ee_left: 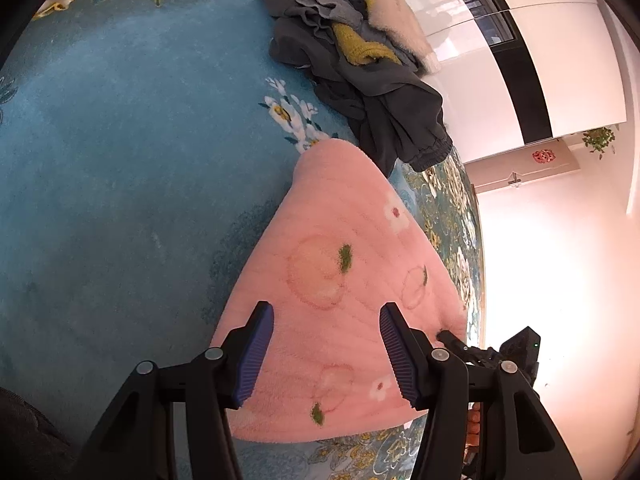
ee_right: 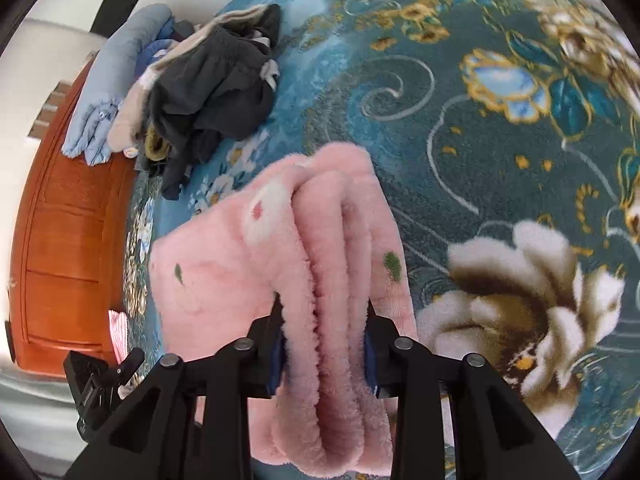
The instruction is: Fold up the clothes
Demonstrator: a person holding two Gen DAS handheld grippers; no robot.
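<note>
A fluffy pink garment (ee_left: pixel 336 280) with peach and flower prints lies folded on the blue floral bedspread (ee_left: pixel 120 160). My left gripper (ee_left: pixel 326 320) is open just above it, its blue pads apart and holding nothing. In the right wrist view my right gripper (ee_right: pixel 324 320) is shut on the stacked folded layers of the pink garment (ee_right: pixel 328 240) along its edge. The right gripper's body (ee_left: pixel 516 348) shows in the left wrist view at the garment's right side.
A pile of unfolded clothes (ee_left: pixel 360 60), dark grey, mustard and cream, lies beyond the pink garment; it also shows in the right wrist view (ee_right: pixel 212 84). A light blue padded item (ee_right: pixel 112 80) lies beside it. A wooden cabinet (ee_right: pixel 68 240) stands past the bed's edge.
</note>
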